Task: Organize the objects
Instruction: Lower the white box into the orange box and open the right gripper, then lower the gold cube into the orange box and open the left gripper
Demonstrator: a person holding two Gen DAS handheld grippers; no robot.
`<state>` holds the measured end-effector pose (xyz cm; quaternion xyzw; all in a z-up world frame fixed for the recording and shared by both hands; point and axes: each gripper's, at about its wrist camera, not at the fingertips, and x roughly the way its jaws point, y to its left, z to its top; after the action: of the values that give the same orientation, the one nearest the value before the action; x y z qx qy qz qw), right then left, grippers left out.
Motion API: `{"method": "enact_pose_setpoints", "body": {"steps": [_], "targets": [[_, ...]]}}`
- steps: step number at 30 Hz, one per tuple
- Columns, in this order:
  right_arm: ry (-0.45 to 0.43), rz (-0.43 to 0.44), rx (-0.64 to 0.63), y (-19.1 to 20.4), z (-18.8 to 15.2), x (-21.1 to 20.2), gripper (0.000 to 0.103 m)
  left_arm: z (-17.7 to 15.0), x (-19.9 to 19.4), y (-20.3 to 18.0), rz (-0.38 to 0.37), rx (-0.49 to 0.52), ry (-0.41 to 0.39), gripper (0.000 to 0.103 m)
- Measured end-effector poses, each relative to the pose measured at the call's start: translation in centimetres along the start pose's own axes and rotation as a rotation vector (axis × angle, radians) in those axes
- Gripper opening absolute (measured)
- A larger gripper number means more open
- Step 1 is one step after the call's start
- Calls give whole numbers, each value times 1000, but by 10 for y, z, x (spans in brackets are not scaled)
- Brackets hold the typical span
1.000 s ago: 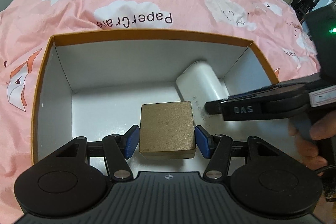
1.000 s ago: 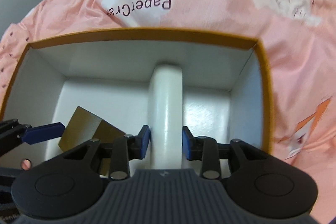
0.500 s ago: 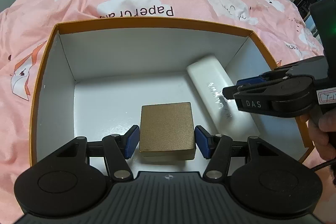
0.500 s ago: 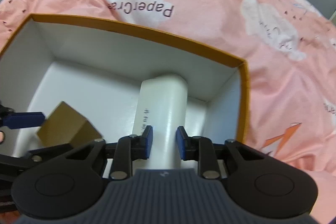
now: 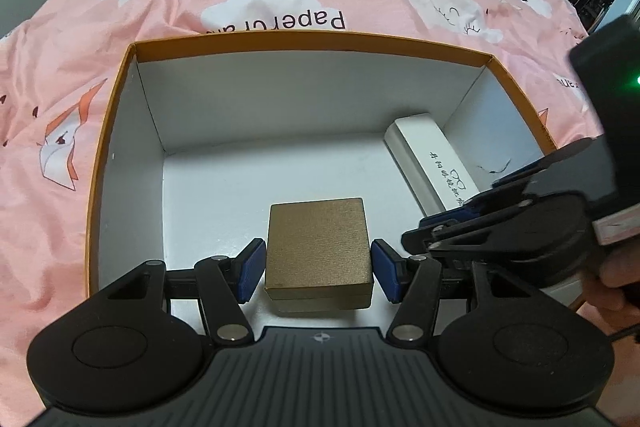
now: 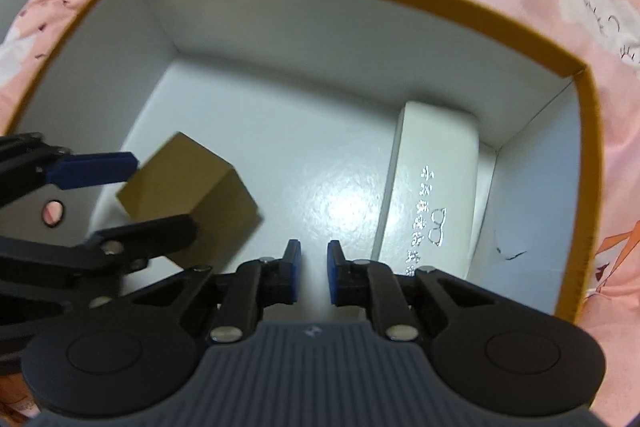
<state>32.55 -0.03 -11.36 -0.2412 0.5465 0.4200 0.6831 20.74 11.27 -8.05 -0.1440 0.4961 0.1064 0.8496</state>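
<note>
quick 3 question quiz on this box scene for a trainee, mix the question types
1. True or false: the white case lies inside the orange-rimmed box.
2. What sits between the left gripper pads? A) gold box B) white case C) nothing
3. Fill in: the right gripper has ____ between its pads.

Key: 1 true. 2 A, the gold box. 3 nothing; its jaws are closing beside the case.
</note>
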Motion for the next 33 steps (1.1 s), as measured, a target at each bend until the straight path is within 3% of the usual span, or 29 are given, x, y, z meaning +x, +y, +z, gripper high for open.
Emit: {"method": "enact_pose_setpoints", "body": {"steps": [5,9,12,18,22,26,33], "targets": [[-23,-84,26,-11,7,5,9,0,1,1,-17,-4,4,66],[-63,-68,106,-28,19,3,3,0,3,-1,-31,-7,9,66],[-72,-116,108,-32,24,5,0,0,4,0,-45,-11,15,66],[-87,-114,136,-37,23,3,0,-2,4,-3,-67,1,29,66],[-93,-142,81,-23,16,1,0,-2,2,-2,-119,-11,65,66],[-112,-54,66,-19,6,-25,7,1,1,-4,-145,9,103,66],[-133,172,196,-22,-15,-53,11,-3,5,-16,-160,30,142,66]]}}
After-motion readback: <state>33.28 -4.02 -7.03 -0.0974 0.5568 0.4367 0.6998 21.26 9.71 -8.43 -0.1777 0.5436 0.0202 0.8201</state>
